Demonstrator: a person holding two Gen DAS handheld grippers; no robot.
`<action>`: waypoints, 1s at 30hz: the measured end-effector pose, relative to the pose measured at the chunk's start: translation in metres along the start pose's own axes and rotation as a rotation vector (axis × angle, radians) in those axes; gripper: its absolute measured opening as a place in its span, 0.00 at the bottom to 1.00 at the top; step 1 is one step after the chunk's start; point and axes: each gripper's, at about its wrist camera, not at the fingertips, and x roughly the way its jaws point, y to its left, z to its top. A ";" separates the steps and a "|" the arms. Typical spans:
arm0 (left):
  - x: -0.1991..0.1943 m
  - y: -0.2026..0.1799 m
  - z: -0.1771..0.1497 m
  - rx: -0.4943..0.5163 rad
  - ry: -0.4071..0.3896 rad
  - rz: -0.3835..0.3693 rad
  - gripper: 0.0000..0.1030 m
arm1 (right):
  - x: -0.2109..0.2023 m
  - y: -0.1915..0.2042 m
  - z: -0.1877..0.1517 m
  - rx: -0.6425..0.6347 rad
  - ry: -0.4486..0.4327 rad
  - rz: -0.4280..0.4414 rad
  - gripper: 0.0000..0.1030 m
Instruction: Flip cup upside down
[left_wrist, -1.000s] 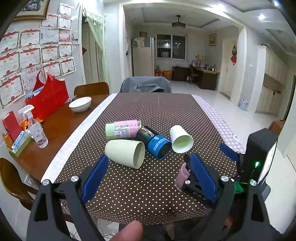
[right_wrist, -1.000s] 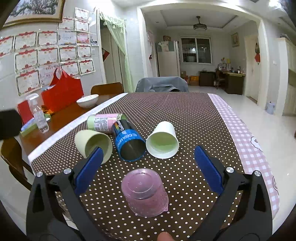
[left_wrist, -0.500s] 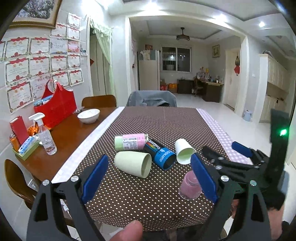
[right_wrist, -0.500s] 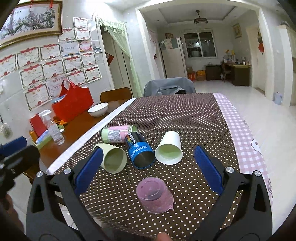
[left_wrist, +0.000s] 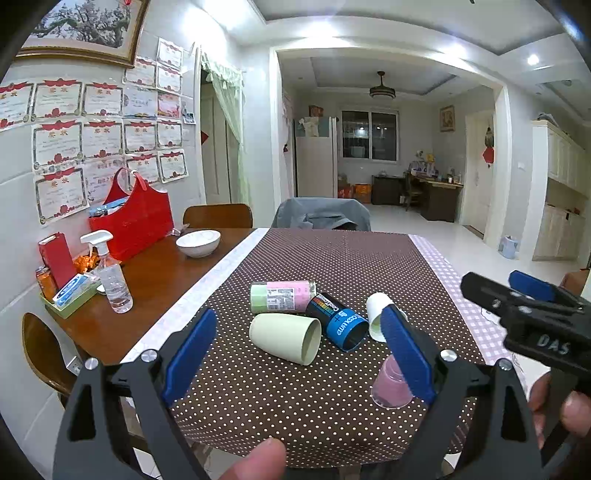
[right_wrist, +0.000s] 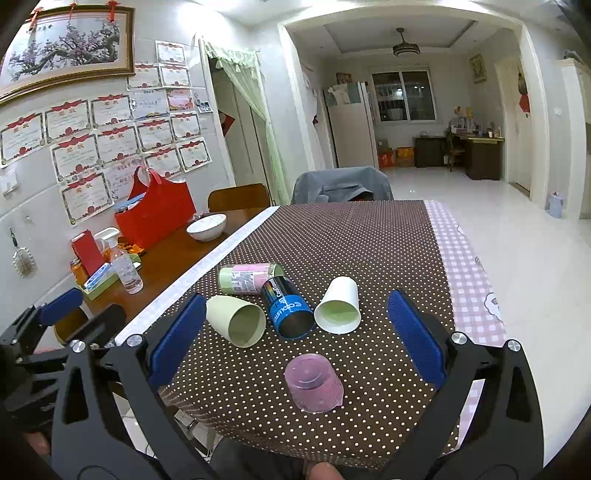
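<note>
A pink translucent cup (right_wrist: 314, 382) stands upside down near the front edge of the dotted brown tablecloth (right_wrist: 351, 240); in the left wrist view the pink cup (left_wrist: 391, 384) is partly hidden behind my left gripper's right finger. A pale green cup (right_wrist: 236, 321), a blue-black can (right_wrist: 288, 308), a white cup (right_wrist: 338, 306) and a pink-green can (right_wrist: 245, 278) lie on their sides behind it. My left gripper (left_wrist: 299, 352) is open and empty, raised back from the table. My right gripper (right_wrist: 295, 332) is open and empty, above the table's front edge.
On the bare wooden table to the left stand a red bag (left_wrist: 133, 221), a white bowl (left_wrist: 198, 242), a spray bottle (left_wrist: 110, 277) and a small tray of items (left_wrist: 68, 291). Chairs stand at the far end (left_wrist: 321, 214) and at the left (left_wrist: 44, 354).
Both grippers have drawn back and up from the table, so the cups look smaller and farther. The pink cup stays upside down where it was. Both grippers stay open.
</note>
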 end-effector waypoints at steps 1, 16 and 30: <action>-0.001 0.000 0.000 -0.002 -0.004 0.004 0.86 | -0.004 0.002 0.001 -0.002 -0.003 -0.003 0.94; -0.016 0.004 0.004 -0.011 -0.035 0.020 0.86 | -0.027 0.012 0.006 -0.024 -0.039 -0.020 0.94; -0.022 0.007 0.009 -0.019 -0.031 0.041 0.86 | -0.029 0.014 0.006 -0.027 -0.040 -0.033 0.94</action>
